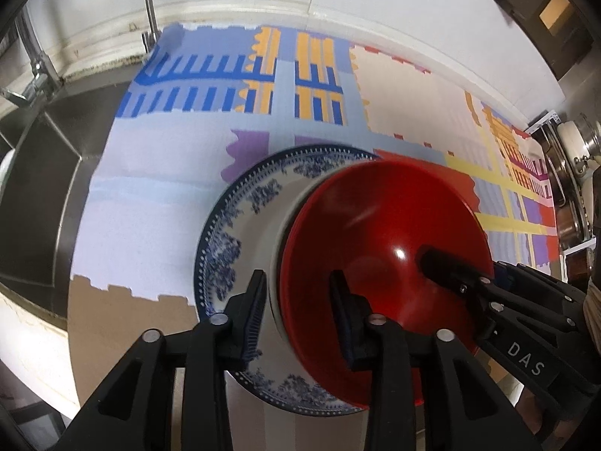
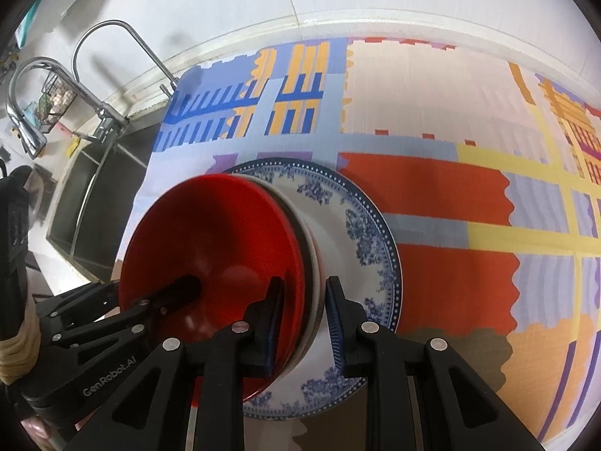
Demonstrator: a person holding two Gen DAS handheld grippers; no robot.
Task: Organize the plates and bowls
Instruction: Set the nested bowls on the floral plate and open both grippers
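Red bowl [image 1: 383,248] sits on the blue-patterned plate [image 1: 240,233]; left tongs [image 1: 298,315] straddle its nine-o'clock rim, parted; right tongs [image 2: 304,312] straddle its three-o'clock rim, parted.

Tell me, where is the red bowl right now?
The red bowl sits atop the blue-and-white plate on the patterned cloth, right of the sink, both tongs straddling its rim.

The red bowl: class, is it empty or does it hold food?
Empty. The red bowl shows only bare glossy red inside, apart from gripper fingers over its rim; it sits stacked on the blue-patterned plate.
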